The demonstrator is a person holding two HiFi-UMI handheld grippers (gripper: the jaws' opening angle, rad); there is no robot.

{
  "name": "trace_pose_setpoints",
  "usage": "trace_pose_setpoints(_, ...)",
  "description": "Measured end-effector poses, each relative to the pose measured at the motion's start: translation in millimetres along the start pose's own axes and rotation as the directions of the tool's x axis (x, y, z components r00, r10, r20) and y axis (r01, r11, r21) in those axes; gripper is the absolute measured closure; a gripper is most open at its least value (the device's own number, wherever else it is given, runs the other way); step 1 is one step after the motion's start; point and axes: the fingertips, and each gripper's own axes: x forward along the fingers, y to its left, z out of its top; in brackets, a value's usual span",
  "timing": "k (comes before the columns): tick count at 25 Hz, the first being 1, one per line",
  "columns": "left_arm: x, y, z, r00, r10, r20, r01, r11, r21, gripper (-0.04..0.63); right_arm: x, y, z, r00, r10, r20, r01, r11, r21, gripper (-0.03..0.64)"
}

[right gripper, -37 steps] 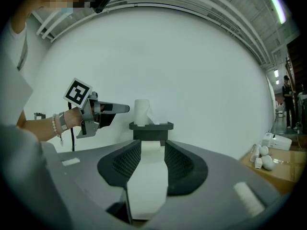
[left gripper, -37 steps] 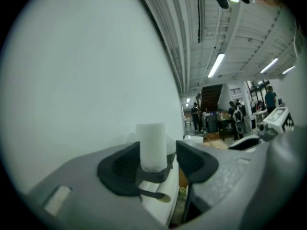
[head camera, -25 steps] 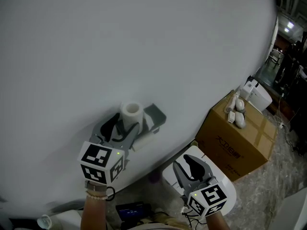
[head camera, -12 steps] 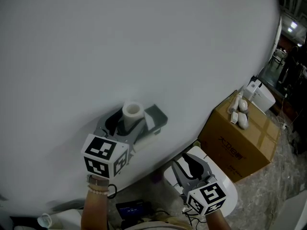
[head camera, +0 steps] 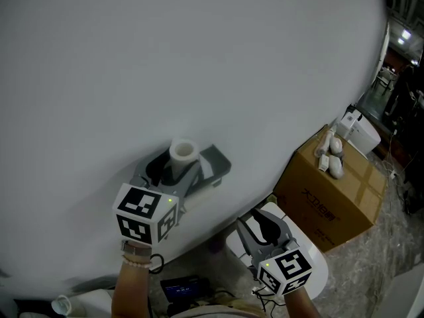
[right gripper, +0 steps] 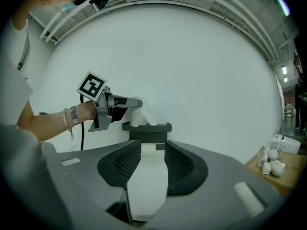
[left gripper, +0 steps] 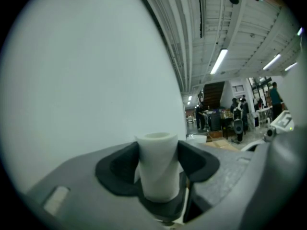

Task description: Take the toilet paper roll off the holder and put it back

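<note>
The white toilet paper roll [head camera: 183, 152] stands upright between the jaws of my left gripper [head camera: 176, 169], just left of the dark grey wall holder [head camera: 216, 162]. In the left gripper view the roll [left gripper: 157, 166] fills the gap, with both black pads touching its sides while the jaws are closing. My right gripper [head camera: 264, 229] hangs lower and to the right, open with nothing between its fingers. From the right gripper view the holder [right gripper: 146, 128] is straight ahead, and the left gripper [right gripper: 117, 104] keeps the roll [right gripper: 138, 113] at the holder's top left.
The white wall [head camera: 199, 58] fills most of the head view. A cardboard box [head camera: 328, 197] with small white items [head camera: 329, 156] on top stands at the right. A white toilet [head camera: 313, 260] sits under my right gripper. People and equipment [left gripper: 240, 121] are far back in the hall.
My left gripper with the roll has shifted slightly up and toward the wall. The right gripper has barely moved.
</note>
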Motion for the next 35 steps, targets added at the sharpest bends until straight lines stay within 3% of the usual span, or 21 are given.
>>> trace_pose_setpoints(7,0.5,-2.6,3.4,1.0,-0.012,0.01,0.011,1.0,0.022,0.349,7.1,0.4,11.0,0.999,0.019,0.026,-0.019,1.0,-0.018,0.475)
trace_pose_setpoints(24,-23.3,-15.0,24.4,0.998,-0.033,0.056,0.028,0.995,0.091,0.35,46.1,29.0,49.5,0.985,0.152,0.085,-0.144,0.985,-0.094,0.374)
trace_pose_setpoints(35,-44.3,-21.5,42.4,0.996,-0.042,0.083,0.03,0.991,0.134,0.35,72.9,55.4,73.0,0.954,0.279,0.113,-0.269,0.958,-0.102,0.328)
